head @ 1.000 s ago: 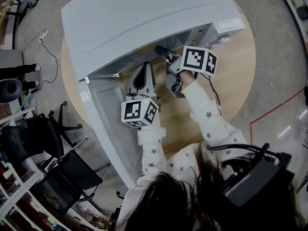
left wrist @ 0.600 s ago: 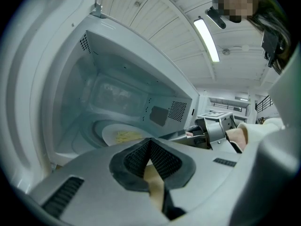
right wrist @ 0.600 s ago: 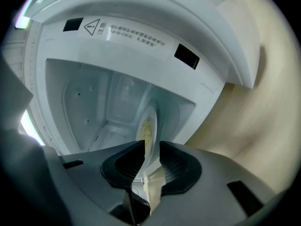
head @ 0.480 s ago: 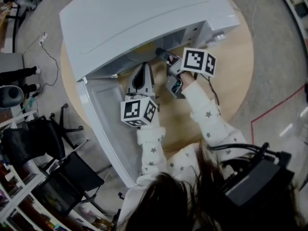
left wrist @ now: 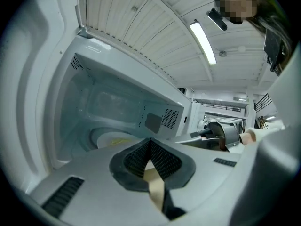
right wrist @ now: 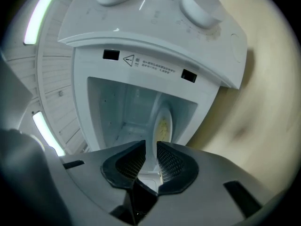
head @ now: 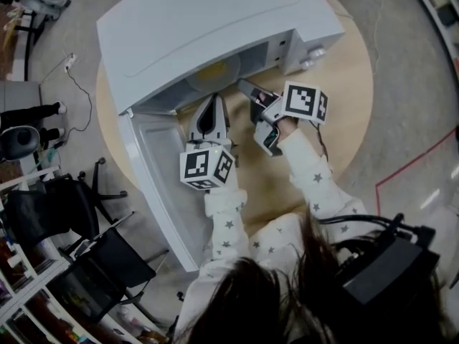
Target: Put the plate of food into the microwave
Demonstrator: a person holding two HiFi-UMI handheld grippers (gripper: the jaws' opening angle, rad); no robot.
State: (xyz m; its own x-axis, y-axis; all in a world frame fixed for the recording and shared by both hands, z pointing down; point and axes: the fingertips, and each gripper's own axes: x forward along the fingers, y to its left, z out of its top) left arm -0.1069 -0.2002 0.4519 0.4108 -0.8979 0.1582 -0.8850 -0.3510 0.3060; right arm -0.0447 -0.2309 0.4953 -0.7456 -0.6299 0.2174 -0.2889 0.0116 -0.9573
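The plate of food (head: pixel 214 72) lies flat and face-up inside the microwave (head: pixel 215 27); it is round with no long axis, and there is open room between its rim and the cavity walls. The door (head: pixel 161 170) stands swung wide at the left, leaving the opening clear above the round table (head: pixel 344 99). Just outside that opening, the left gripper (head: pixel 211 102) has its fingertips pressed together on nothing, and the right gripper (head: pixel 245 86) holds its fingers a narrow slit apart, empty.

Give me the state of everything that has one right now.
Microwave door: open.
Plate of food: lying inside the microwave.
Left claw: shut, empty.
Right claw: slightly open, empty, just outside the opening.
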